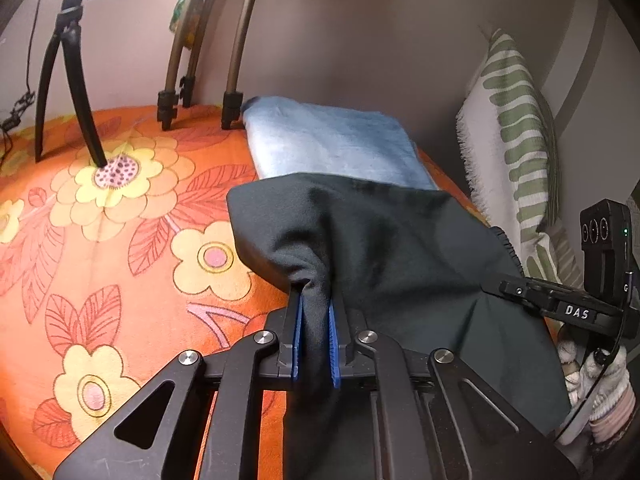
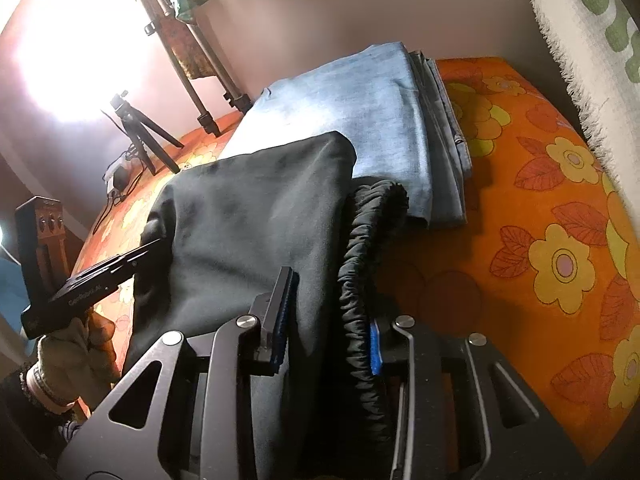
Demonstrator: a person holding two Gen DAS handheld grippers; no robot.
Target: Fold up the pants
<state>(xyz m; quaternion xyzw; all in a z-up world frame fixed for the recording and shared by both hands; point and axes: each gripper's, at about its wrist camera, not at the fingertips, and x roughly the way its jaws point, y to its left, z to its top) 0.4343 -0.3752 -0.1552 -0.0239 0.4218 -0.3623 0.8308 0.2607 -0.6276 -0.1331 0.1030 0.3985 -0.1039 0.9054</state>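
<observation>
Left wrist view has the left gripper [image 1: 316,320] jaws pinching the black pants [image 1: 400,248], right gripper [image 2: 328,320] jaws clamping the bunchy waistband [image 2: 360,280], which might slip loose and wreck the fold.

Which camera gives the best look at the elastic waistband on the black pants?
Right wrist view: the gathered elastic waistband runs up the black pants between the right gripper fingers. Left wrist view shows only a short ruffled bit at the cloth's right edge.
</observation>
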